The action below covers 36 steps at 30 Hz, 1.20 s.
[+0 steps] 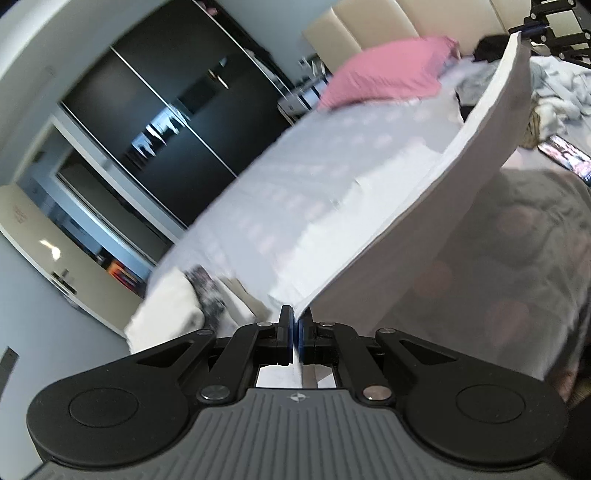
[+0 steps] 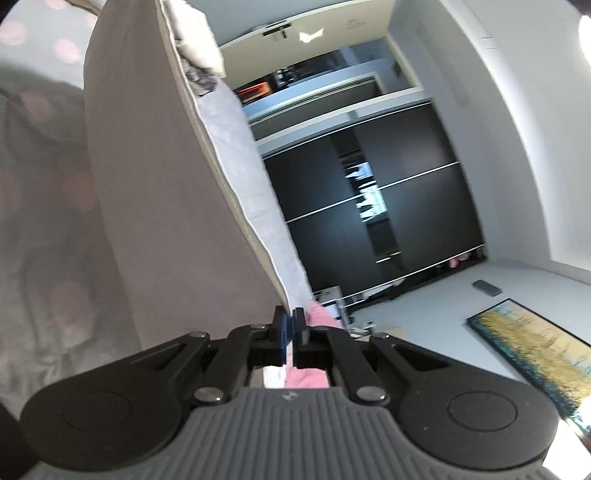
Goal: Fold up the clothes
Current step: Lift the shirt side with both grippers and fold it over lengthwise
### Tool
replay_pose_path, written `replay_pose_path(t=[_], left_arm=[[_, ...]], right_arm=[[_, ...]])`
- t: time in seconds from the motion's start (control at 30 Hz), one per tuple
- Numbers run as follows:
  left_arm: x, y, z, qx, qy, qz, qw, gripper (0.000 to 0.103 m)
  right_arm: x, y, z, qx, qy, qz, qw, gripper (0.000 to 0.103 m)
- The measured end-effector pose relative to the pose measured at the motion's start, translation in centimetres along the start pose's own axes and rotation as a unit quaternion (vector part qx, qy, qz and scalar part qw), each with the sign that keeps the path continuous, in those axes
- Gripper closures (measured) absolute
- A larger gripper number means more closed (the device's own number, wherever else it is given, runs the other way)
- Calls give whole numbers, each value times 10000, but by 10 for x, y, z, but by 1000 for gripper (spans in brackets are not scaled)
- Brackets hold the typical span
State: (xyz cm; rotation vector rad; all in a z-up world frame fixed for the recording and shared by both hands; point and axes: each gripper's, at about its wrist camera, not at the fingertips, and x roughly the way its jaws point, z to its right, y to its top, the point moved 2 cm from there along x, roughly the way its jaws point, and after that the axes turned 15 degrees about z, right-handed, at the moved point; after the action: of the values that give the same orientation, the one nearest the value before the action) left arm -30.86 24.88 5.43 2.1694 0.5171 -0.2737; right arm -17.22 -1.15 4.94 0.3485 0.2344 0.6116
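The cloth [image 1: 424, 229], pale grey-beige, is held taut in the air above the bed [image 1: 332, 177], stretched between the two grippers. In the left wrist view its near corner is pinched by the left gripper [image 1: 296, 332], whose jaws are closed to a thin slit on the fabric edge. From there the cloth is seen rising to the far right, where its other corner is held by the right gripper [image 1: 532, 27], visible only partly at the top edge.

In the right wrist view the cloth [image 2: 155, 192] is seen running up and to the left from the right gripper [image 2: 289, 328], whose jaws are likewise nearly closed on the cloth's edge. The left gripper is not seen here.

Only the left view shows the pink pillow [image 1: 388, 85] at the far end of the bed, crumpled clothes [image 1: 565, 92] at the far right, and a phone [image 1: 569, 157] lying on the bed. Only the right view shows a framed picture [image 2: 532, 354] at the right. The dark wardrobe [image 2: 376, 206] is shown in both views.
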Motion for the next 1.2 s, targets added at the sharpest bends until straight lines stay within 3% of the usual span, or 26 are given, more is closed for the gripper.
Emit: replay_pose_path(t=[0.23,0.47,0.77,1.0,1.2], left_arm=[[36,-5,-10,-240,64,-65,9997,102],[69,10,-31,121,0,119,9999,102],[140,25,-59,310,-174,-31,9994,102],[205,17,-74,152,-205,-390,9989,102],[266,-4,-77,20,-361,-798,9962,102]], right_arm=[[40,0,-6,38,55,-17,10000,100],[75,-21,18,-48,275,178,9994,100],[170,-26,49,546,672,159,9961,100],[237,-34,39,888,698,13,9936,100],[291,-48,8,979,958,-211,9903,100]])
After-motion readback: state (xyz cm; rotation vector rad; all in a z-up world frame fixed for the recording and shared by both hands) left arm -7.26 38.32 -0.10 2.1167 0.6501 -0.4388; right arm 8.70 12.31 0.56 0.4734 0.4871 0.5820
